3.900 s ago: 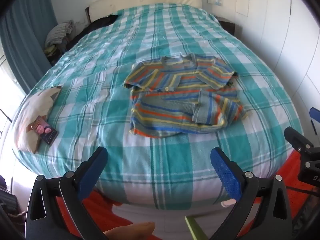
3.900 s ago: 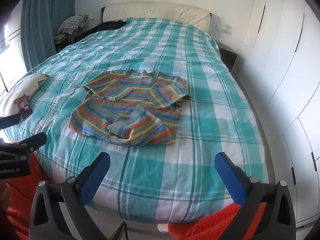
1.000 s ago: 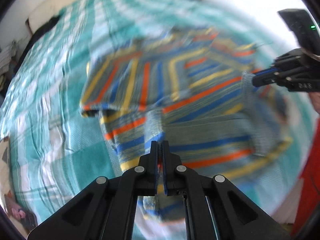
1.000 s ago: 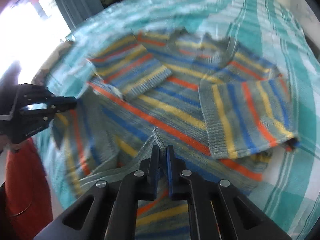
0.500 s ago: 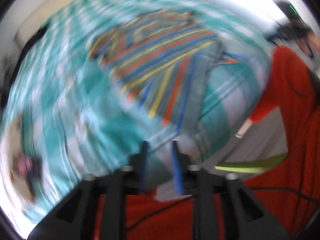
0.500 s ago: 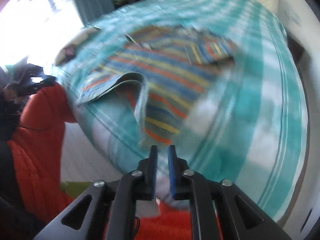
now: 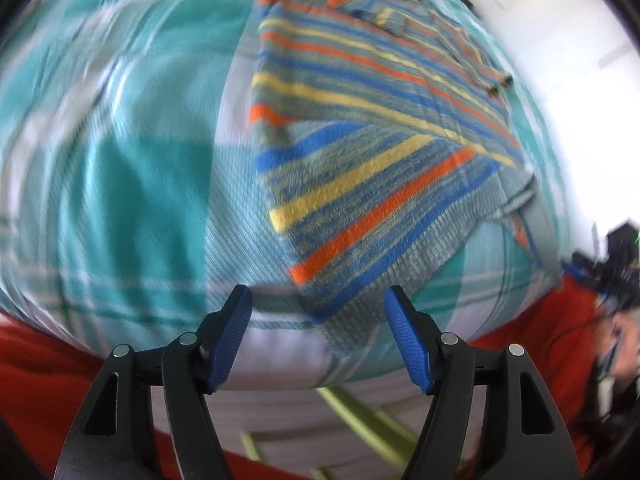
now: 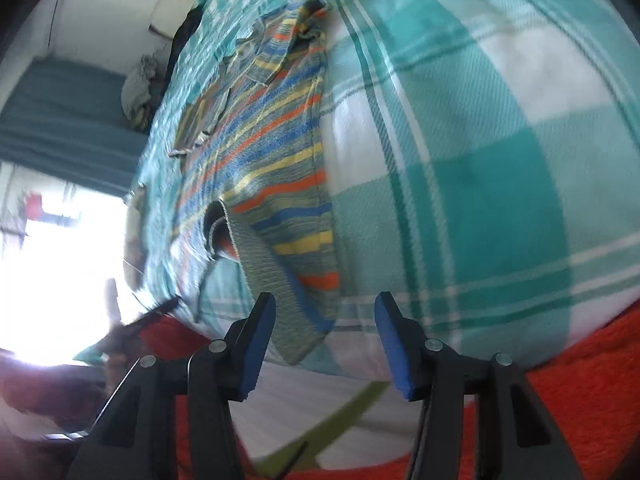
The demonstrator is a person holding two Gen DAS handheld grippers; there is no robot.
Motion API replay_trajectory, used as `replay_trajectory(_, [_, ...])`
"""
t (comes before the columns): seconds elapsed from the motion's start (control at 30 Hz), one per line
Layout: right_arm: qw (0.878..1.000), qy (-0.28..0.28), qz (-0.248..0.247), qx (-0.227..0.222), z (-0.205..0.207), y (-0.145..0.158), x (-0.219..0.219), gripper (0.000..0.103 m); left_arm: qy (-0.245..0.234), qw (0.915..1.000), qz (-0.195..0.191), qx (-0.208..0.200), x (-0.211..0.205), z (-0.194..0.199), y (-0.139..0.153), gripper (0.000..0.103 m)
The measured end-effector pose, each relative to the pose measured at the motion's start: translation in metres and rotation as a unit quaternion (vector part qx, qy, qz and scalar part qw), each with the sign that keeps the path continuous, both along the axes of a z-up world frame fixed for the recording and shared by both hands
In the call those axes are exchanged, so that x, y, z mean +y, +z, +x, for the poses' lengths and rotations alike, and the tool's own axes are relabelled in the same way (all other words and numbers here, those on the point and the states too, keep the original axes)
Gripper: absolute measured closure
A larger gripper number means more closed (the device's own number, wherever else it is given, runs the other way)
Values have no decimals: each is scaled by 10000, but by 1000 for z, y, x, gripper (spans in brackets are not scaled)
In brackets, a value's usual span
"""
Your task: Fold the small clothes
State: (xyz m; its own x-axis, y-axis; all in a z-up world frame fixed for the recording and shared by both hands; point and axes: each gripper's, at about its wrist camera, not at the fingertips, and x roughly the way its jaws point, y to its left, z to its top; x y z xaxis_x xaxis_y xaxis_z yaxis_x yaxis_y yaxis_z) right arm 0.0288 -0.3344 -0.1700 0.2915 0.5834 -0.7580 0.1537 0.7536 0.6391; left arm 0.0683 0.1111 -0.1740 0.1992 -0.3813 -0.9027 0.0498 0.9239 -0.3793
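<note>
At the bed's point(image 7: 120, 168) near edge, the left hand-held gripper point(image 7: 318, 336) hovers wide open beside the striped knit sweater's point(image 7: 360, 184) hem corner. The right hand-held gripper point(image 8: 324, 344), equally wide, faces the opposite corner. Soft and limp, the sweater looks best pinched at its ribbed hem.

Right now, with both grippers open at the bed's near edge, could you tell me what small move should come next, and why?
Probably close the right gripper on the sweater hem corner lying between its fingers; the left gripper frames the opposite corner, and both are empty.
</note>
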Motion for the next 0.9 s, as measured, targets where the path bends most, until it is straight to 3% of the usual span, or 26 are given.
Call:
replay_trajectory(0.1, [9983, -377, 407, 189, -3, -12, -3, 51, 100, 9989, -447, 131, -5, 0, -7, 31])
replay_trajectory(0.17, [9962, -541, 579, 349, -7, -23, -1, 51, 42, 9989, -444, 126, -16, 0, -10, 32])
replay_trajectory(0.23, [9944, -596, 734, 472, -8, -31, 1, 51, 69, 9995, -279, 153, -22, 3, -12, 55])
replay_trajectory(0.27, [9931, -619, 851, 522, -8, -36, 4, 52, 118, 9995, -218, 170, -22, 5, -13, 85])
replay_trajectory(0.3, [9911, -611, 1040, 560, -7, -42, 7, 61, 159, 9989, -364, 242, -19, 6, -15, 98])
replay_trajectory(0.33, [9899, -590, 1153, 580, -6, -44, 9, 81, 204, 9979, -530, 315, -16, 8, -15, 98])
replay_trajectory(0.4, [9897, -548, 1154, 650, -7, -46, 11, 95, 207, 9976, -605, 257, -1, 5, -3, 99])
replay_trajectory(0.47, [9928, -367, 1007, 543, -10, -32, 10, 97, -40, 9991, -414, 95, 11, -1, 17, 99])
replay_trajectory(0.57, [9982, -91, 547, 238, -12, -3, 7, 98, -498, 9986, 171, -3, 23, -4, 32, 99])
replay_trajectory(0.63, [9998, 141, 142, 61, -8, 6, 12, 97, -694, 9972, 269, 107, 21, 2, 22, 99])
replay_trajectory(0.73, [9994, 312, -55, 154, 3, -13, 27, 93, -747, 9962, 346, 273, 9, 13, 0, 95])
replay_trajectory(0.77, [9992, 322, -70, 219, 6, -20, 30, 88, -709, 9961, 411, 342, 5, 16, -9, 91])
replay_trajectory(0.8, [9989, 322, -22, 353, 8, -30, 33, 73, -682, 9960, 426, 379, 3, 17, -15, 83])
replay_trajectory(0.83, [9985, 289, 91, 464, 9, -38, 34, 70, -683, 9961, 407, 386, 2, 15, -17, 82])
replay_trajectory(0.87, [9980, 300, 226, 506, 8, -43, 35, 71, -691, 9958, 479, 359, -2, 15, -18, 84])
replay_trajectory(0.9, [9975, 401, 269, 518, 7, -46, 38, 92, -707, 9953, 562, 347, -9, 17, -20, 98])
